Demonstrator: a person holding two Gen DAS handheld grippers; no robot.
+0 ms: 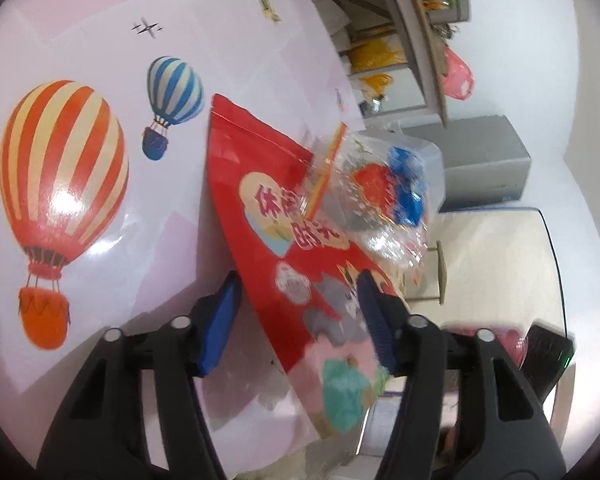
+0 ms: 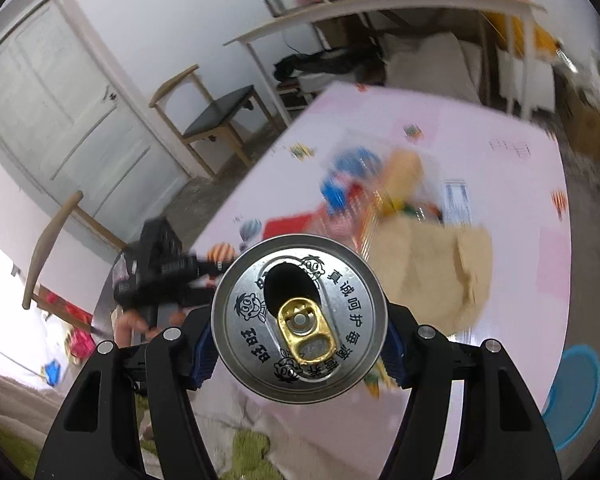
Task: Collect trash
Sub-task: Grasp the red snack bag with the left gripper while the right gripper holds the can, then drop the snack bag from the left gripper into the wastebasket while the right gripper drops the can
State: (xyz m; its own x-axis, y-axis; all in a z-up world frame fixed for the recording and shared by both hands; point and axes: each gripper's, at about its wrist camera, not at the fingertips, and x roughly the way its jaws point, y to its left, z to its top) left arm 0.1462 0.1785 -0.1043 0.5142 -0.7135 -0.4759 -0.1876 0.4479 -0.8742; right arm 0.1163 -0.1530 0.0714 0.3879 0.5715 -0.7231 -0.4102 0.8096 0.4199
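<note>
A red snack bag [image 1: 268, 200] lies slanted on the pink balloon-print table [image 1: 100, 240]. A crumpled clear wrapper [image 1: 380, 196] with red and blue print rests on its upper part. My left gripper [image 1: 299, 278] straddles the bag's lower half, a blue pad on each side, and I see no firm pinch. My right gripper [image 2: 300, 344] is shut on an opened silver drink can [image 2: 300, 316] with a gold pull tab, held above the table's edge. Beyond the can, a brown paper bag [image 2: 428, 276] stands on the table with blurred wrappers [image 2: 348, 184] behind it.
A clear plastic box [image 1: 428, 152] sits behind the wrapper. In the right wrist view the other gripper [image 2: 160, 276] and a hand [image 2: 128, 328] are at the table's left edge. Wooden chairs [image 2: 220, 112], a white door [image 2: 60, 92], a cluttered side table [image 2: 380, 4] and a blue stool [image 2: 576, 392] surround the table.
</note>
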